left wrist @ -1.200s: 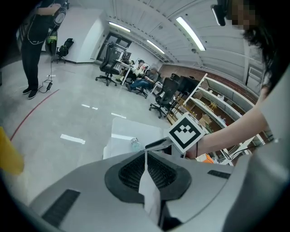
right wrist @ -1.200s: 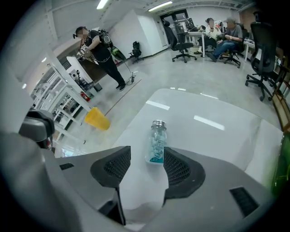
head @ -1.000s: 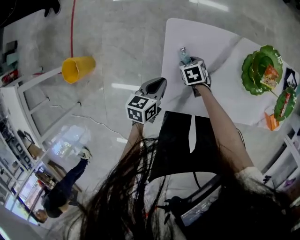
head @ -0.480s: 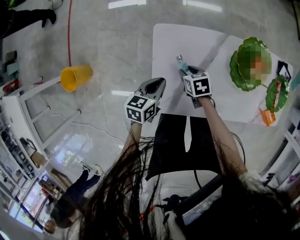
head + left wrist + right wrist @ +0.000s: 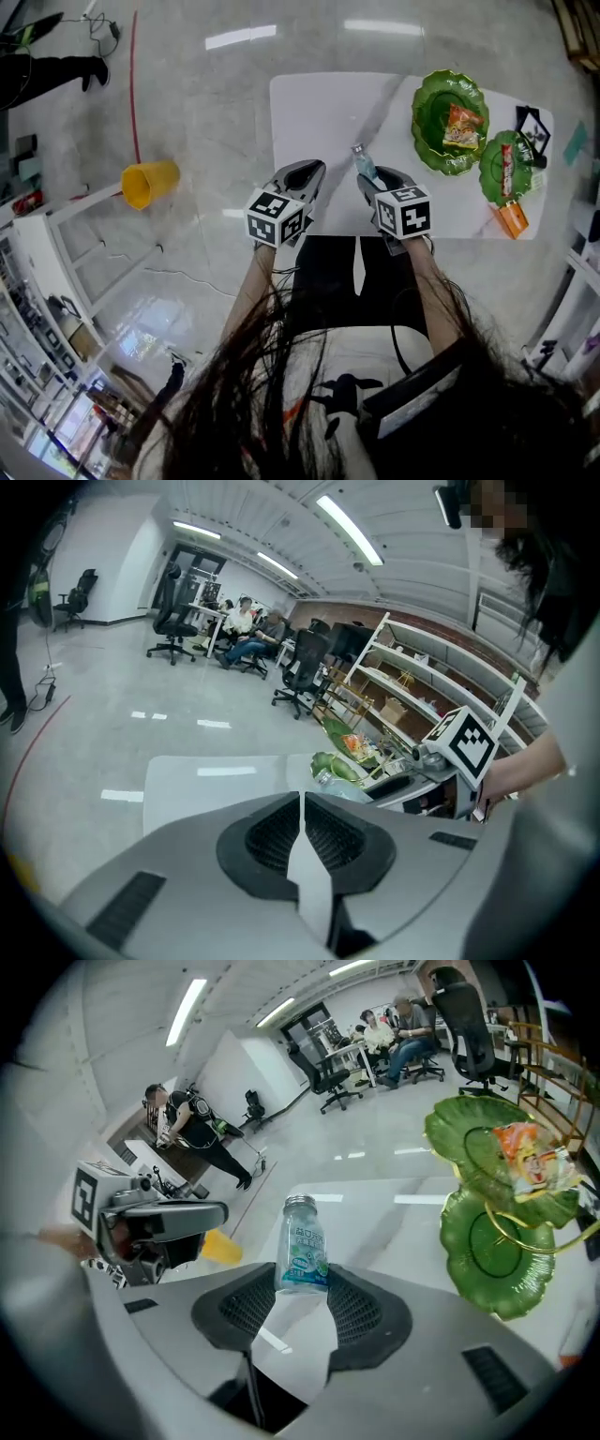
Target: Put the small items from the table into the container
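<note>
- right gripper [image 5: 302, 1286] — clenched on a small clear bottle [image 5: 303, 1241]; pads press its lower sides; cap up, bottle slightly tilted
- head view: bottle over the near part of the white table [image 5: 309, 112], well apart from the dishes
- left gripper [image 5: 302, 799] — jaws pressed together, nothing between them; beside the right one, over the table's near-left corner
- larger green dish [image 5: 422, 131] holds a snack packet [image 5: 462, 127]; smaller green dish [image 5: 489, 183] just beside it holds a red packet [image 5: 506, 171]
- yellow cup [image 5: 150, 182] on its side on the floor, left of the table
</note>
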The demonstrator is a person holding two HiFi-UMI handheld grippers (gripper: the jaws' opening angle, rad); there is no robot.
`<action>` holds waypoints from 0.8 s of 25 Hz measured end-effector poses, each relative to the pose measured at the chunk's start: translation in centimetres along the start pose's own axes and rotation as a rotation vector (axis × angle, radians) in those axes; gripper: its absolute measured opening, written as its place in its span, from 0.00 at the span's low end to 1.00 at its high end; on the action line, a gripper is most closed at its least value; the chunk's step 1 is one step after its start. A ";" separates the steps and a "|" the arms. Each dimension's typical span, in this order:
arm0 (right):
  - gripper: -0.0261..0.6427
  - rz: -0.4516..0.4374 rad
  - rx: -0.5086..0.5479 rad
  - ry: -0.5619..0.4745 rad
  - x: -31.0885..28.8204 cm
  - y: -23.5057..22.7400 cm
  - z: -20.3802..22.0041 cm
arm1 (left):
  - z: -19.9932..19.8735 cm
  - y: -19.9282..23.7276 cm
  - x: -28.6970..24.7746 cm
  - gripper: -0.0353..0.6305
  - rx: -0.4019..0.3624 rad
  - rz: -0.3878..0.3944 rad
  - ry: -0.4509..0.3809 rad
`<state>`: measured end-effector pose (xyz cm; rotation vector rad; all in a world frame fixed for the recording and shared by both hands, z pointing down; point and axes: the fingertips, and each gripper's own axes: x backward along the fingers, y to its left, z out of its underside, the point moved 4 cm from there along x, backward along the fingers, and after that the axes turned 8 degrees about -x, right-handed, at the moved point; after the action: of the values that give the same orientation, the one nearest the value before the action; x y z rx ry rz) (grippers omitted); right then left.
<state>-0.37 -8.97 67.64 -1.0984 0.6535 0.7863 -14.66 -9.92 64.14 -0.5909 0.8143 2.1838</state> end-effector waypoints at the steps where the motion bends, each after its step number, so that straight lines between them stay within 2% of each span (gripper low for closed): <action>1: 0.31 -0.006 -0.007 -0.009 1.6 -0.1 0.1 | -0.7 -0.8 -0.2 0.07 -0.011 0.006 -0.001; 12: 0.31 0.001 -0.059 -0.123 15.7 -3.0 -1.5 | -9.3 -9.4 -2.6 0.07 -0.081 0.061 -0.055; 16: 0.31 0.026 -0.056 -0.178 19.2 -4.7 -2.4 | -12.0 -12.7 -2.8 0.07 -0.129 0.088 -0.072; 20: 0.31 0.043 -0.108 -0.218 21.7 -7.0 -2.3 | -13.7 -15.4 -3.3 0.07 -0.152 0.103 -0.089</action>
<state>17.48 -7.94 53.38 -1.0805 0.4560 0.9725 1.24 -12.73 50.99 -0.5323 0.6490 2.3633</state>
